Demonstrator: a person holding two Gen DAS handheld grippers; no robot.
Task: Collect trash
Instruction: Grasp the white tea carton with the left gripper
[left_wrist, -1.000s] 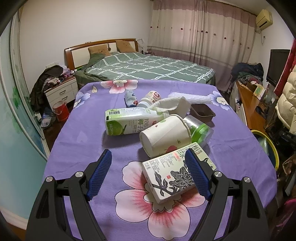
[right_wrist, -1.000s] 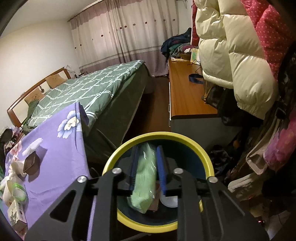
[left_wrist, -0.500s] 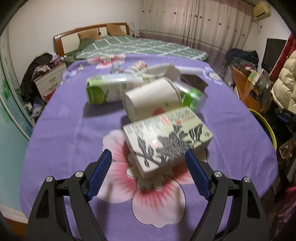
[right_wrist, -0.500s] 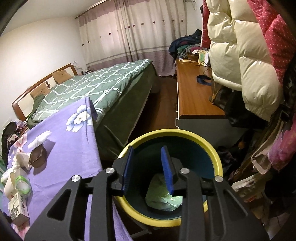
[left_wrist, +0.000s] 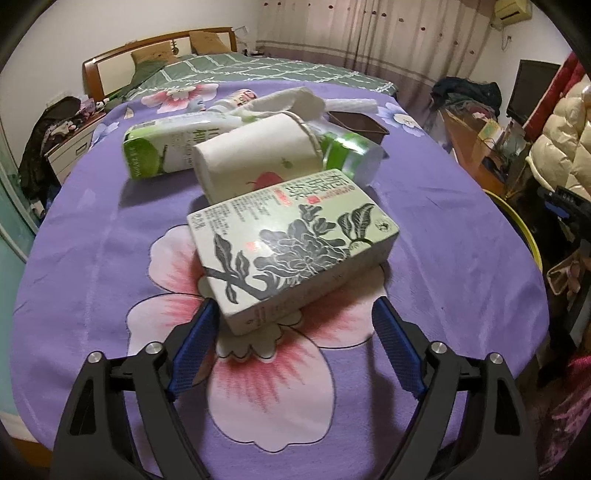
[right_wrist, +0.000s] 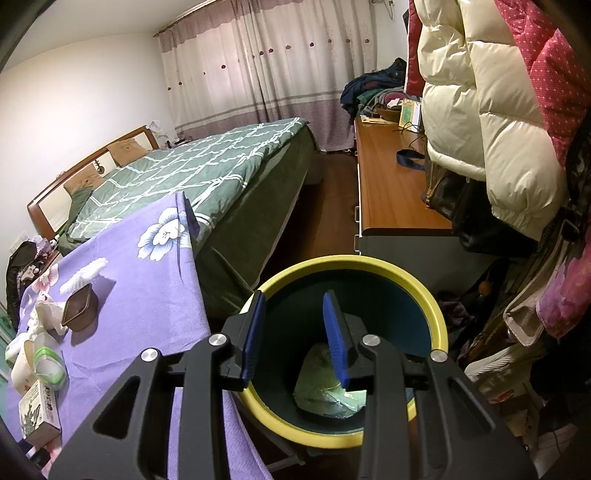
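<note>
Your left gripper (left_wrist: 291, 334) is spread wide with nothing in it, and the tea box (left_wrist: 291, 243) sits right in front of it on the purple floral tablecloth (left_wrist: 92, 236), its near corner poking in between the blue pads (left_wrist: 194, 350). The box lies flat and skewed, so you're facing a corner, not a side.

It looks like thin cardboard, probably empty or nearly so: light, fairly stiff, but it'll dent if you crush it. I'd take it across the short width, near the closest end, pads on the two long side faces. Twist your wrist a bit first so the pads meet those faces square; pinch the corner and it'll likely spin out. The printed surface looks a little glossy, so expect some slip.

Behind it the paper cup (left_wrist: 258, 158) lies on its side, touching or nearly touching the box's far edge, so it may roll when you lift.

Your right gripper (right_wrist: 293, 336) hangs over the yellow-rimmed bin (right_wrist: 439, 325), partly spread and empty, with a green packet (right_wrist: 325, 391) down at the bottom.
</note>
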